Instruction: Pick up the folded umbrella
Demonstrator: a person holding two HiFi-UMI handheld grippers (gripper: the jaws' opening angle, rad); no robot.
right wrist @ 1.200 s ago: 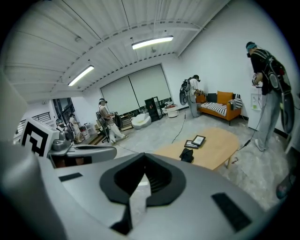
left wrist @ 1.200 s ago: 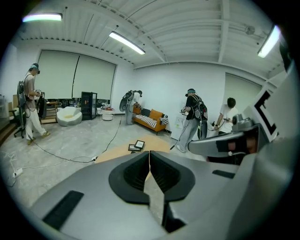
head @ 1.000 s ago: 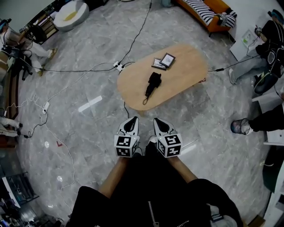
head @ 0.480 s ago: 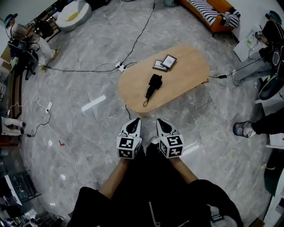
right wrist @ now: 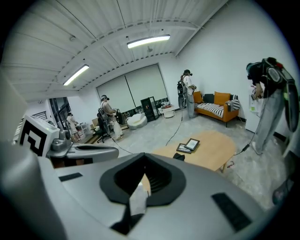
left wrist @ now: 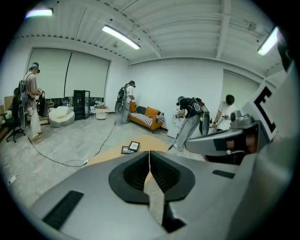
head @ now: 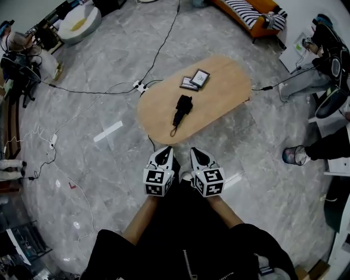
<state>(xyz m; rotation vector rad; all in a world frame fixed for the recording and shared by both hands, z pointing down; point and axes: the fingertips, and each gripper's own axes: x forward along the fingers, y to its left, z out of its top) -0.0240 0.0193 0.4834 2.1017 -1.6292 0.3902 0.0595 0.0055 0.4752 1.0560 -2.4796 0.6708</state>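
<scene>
Grey marbled floor fills most of the head view, with a low oval wooden desk standing ahead of the person. The left gripper and the right gripper are held side by side close to the body, both aimed toward the desk's near edge and both short of it, over the floor.

In the left gripper view the left gripper has its jaws pressed together with nothing between them. The right gripper view shows the right gripper the same way, its tips meeting and empty.

Beyond them, the folded umbrella lies flat on the desk, a black bundle about midway along it and nearer the near-left edge than the far one. Its thin strap trails toward the near edge. From the right gripper view only the top of the umbrella peeks over the gripper body. Neither gripper touches it.

Near the desk's far edge sit two flat framed items, perhaps pictures or tablets, side by side and apart from the umbrella.

A black cable runs across the floor to a white power strip just off the desk's left end. An orange sofa with a striped cushion stands further back, and several people stand around the room's edges.
</scene>
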